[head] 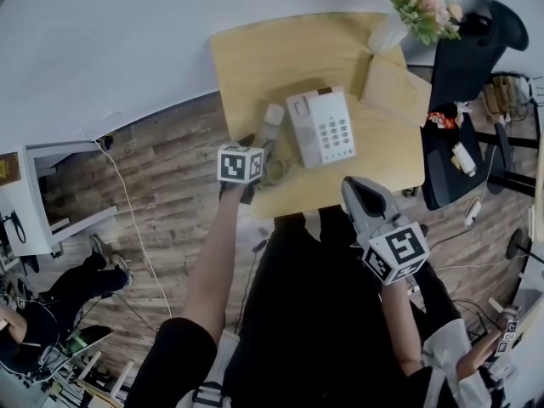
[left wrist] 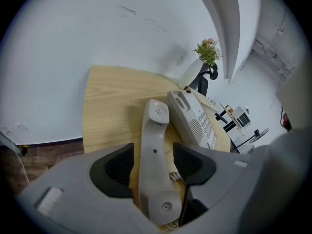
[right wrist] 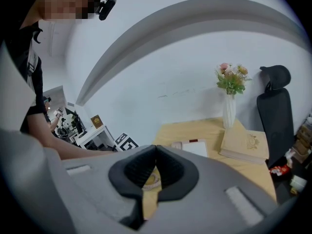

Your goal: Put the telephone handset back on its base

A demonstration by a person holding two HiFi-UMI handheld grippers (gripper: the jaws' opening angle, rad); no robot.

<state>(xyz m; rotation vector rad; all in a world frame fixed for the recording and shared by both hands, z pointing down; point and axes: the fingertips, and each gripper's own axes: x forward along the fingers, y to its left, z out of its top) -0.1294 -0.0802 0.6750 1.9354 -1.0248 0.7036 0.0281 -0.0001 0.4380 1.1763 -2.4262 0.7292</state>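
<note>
Light wooden table top [head: 280,49] against a white wall, wood-plank floor [head: 170,168] around it. White push-button telephone base [head: 323,128] sits near the middle of the table, keypad up, cradle side empty. Grey-beige plastic telephone handset [head: 270,126] is off the base, lying flat on the table just beside the base's left edge in the head view, roughly parallel to it. Its coiled beige cord [head: 276,170] is bunched near the table's front edge. Left gripper [head: 259,153] is tilted down over the near end of the handset. In the left gripper view its jaws stand wide apart with the handset running between them, earpiece end pointing away. There is a gap on both sides between the black pads [left wrist: 119,167] and the handset, so nothing is gripped. Right gripper [head: 357,189] is at the table's front right corner, well apart from handset and base. In the right gripper view its jaws are pressed together with nothing held, and only the cord shows on the table behind them. White vase of pink flowers [head: 425,7] stands at the far right corner, a flat beige book [head: 398,87] just in front of it. Black office chair [head: 467,49] is off the right side of the table.
</note>
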